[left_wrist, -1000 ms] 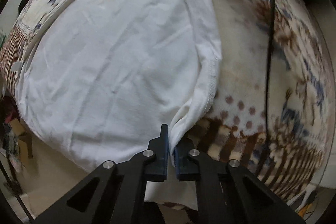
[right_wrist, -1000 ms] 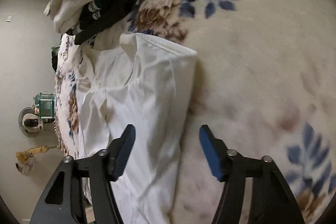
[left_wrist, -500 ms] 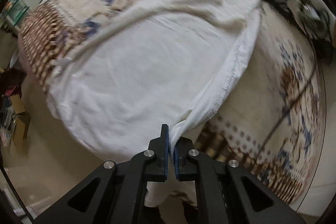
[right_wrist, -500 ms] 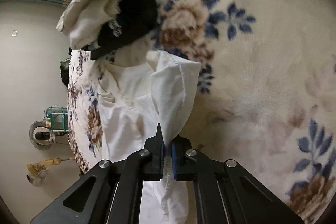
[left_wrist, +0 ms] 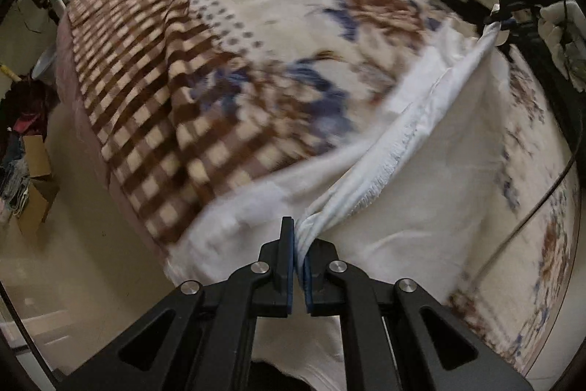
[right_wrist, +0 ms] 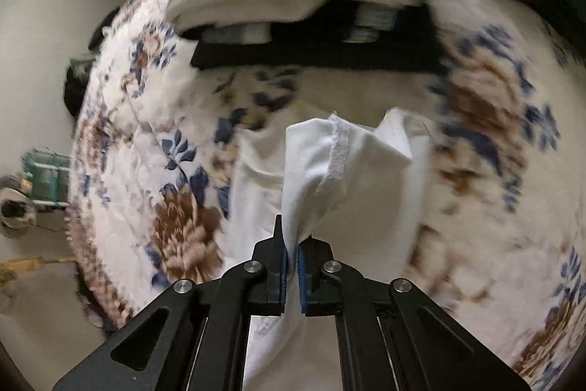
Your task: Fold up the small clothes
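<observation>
Both the left gripper (left_wrist: pixel 299 257) and right gripper (right_wrist: pixel 291 257) have fingers clenched on a white garment's (left_wrist: pixel 414 149) hemmed edge, lifted above the floral bed (left_wrist: pixel 256 6). Soft, light cloth; corners look best to hold.

The right gripper (right_wrist: pixel 291 266) has clamped the white shirt (right_wrist: pixel 366 193), lifting its edge with the left gripper (left_wrist: pixel 299 262)
</observation>
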`<state>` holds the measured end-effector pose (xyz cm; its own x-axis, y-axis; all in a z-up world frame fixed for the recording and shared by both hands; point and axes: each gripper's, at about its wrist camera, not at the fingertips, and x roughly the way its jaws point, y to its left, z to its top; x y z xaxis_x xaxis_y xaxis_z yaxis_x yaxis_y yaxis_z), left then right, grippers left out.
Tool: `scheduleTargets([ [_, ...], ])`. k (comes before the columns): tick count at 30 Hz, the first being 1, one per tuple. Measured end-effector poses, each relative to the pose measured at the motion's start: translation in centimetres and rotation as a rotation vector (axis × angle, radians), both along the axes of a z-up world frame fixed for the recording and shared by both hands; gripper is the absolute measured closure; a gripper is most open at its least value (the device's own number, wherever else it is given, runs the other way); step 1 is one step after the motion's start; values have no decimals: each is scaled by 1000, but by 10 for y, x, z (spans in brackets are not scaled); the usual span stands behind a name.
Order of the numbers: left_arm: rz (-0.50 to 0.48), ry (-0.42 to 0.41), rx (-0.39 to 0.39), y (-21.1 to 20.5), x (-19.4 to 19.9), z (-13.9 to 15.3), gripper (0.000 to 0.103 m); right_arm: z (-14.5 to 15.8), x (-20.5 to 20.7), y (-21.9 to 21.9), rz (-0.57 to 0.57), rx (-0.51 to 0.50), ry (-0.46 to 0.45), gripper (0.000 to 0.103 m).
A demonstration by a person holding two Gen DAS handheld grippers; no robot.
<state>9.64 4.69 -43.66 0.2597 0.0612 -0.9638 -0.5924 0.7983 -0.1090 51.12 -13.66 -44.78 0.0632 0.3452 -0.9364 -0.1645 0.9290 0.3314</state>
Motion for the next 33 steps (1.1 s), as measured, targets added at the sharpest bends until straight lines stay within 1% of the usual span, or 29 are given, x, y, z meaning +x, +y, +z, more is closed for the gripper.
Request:
scheduleTargets([
  [3, -9, 35, -61, 26, 2, -24, 100, -12, 5, 49, 24, -80, -7, 98],
  [4, -9, 42, -95, 33, 1, -31, 100, -16, 6, 59, 29, -99, -9, 98],
  [5, -9, 44, -147, 40, 0, -37, 96, -22, 8, 73, 37, -130, -10, 98],
  [7, 20, 32, -230, 53, -9, -40, 94, -38, 10, 92, 56, -193, 8, 98],
  [8, 37, 13, -273, 60, -15, -39, 87, -44, 12, 96, 52, -208, 22, 98],
  [9, 59, -4, -313, 68, -23, -37, 75, -50, 12, 98, 43, -217, 36, 97],
  [10, 88, -6, -323, 76, -31, -34, 67, -54, 13, 99, 34, -211, 52, 91],
  [11, 112, -4, -316, 84, -39, -30, 50, -55, 12, 98, 24, -181, 83, 82],
  [12, 139, -10, -307, 94, -50, -26, 44, -54, 7, 95, 21, -113, 124, 57],
  [13, 165, -10, -300, 103, -58, -23, 44, -52, 2, 93, 19, -65, 140, 36],
  [14, 194, -7, -297, 113, -67, -21, 44, -45, -6, 87, 16, -18, 145, 34],
  [16, 215, -4, -304, 127, -77, -18, 44, -22, -33, 76, 43, 35, 118, 34],
  [17, 216, -7, -312, 130, -79, -16, 44, -15, -45, 71, 55, 43, 107, 34],
  [19, 188, -19, -339, 132, -76, -14, 44, -2, -75, 55, 87, 37, 98, 34],
  [21, 138, -8, -337, 127, -70, -16, 44, 5, -114, 28, 93, 48, 125, 34],
  [22, 109, 5, -335, 122, -64, -19, 44, 6, -126, 19, 91, 48, 139, 34],
  [23, 89, 28, -326, 117, -59, -21, 44, 6, -150, 3, 78, 66, 164, 34],
  [25, 60, 40, -320, 107, -52, -26, 44, 0, -193, -24, 55, 77, 208, 34],
  [28, 22, 58, -290, 94, -48, -31, 44, -15, -258, -52, 10, 94, 282, 33],
  [29, 10, 73, -270, 88, -45, -33, 44, -24, -288, -62, -15, 120, 323, 33],
  [31, -31, 93, -249, 77, -43, -37, 44, -37, -326, -72, -42, 166, 386, 33],
  [32, -52, 115, -227, 72, -44, -39, 44, -47, -353, -77, -59, 196, 420, 33],
  [33, -67, 115, -221, 68, -44, -39, 46, -55, -372, -81, -72, 199, 442, 33],
])
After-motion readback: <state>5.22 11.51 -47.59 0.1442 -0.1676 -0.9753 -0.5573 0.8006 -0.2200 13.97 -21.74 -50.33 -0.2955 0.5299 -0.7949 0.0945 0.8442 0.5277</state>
